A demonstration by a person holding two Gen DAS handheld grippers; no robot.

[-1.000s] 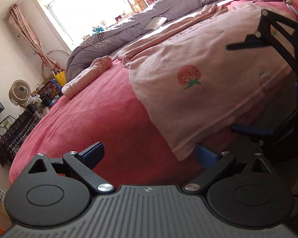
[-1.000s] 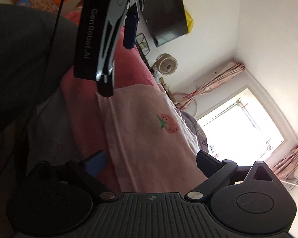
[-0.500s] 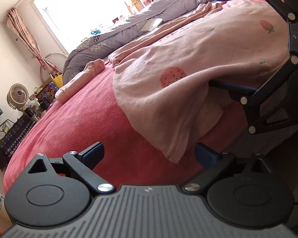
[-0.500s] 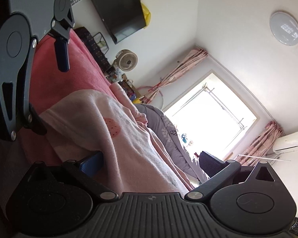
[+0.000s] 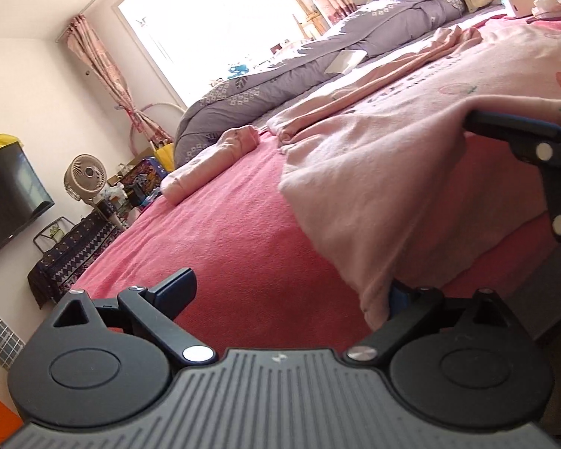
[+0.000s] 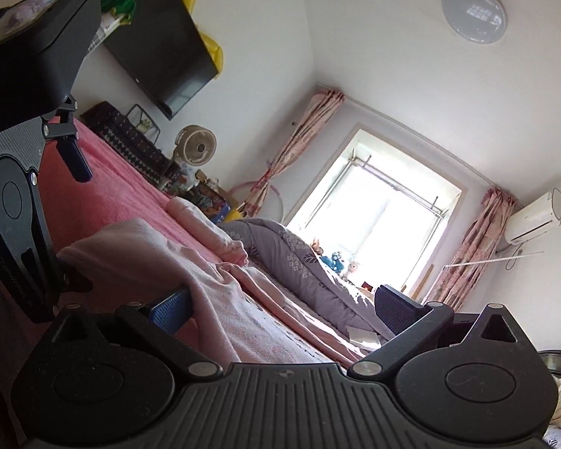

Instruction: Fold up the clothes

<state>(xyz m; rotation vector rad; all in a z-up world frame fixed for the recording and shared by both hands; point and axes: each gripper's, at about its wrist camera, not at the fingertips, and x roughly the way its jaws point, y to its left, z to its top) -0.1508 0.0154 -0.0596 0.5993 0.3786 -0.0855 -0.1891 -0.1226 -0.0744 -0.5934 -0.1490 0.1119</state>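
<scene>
Left wrist view: pink garment (image 5: 411, 157) fills right of frame on red bed (image 5: 224, 232). Left tongs (image 5: 291, 288), right tongs (image 6: 280, 307) spread wide, hem draped over fingers, unclamped. Step: gripping hem; next, pinch and fold.

The pink garment (image 5: 404, 157) drapes over the right finger of the left gripper (image 5: 288, 292), hiding all but a sliver of its blue pad, so whether that finger touches cloth cannot be told. In the left wrist view the right gripper (image 5: 520, 127) is cut off by the right edge, and one finger is buried under a fold of the garment. In the right wrist view the garment's hem covers the tip of one blue finger (image 6: 170, 310). The small toys (image 6: 334, 260) on the windowsill are too washed out to identify.
</scene>
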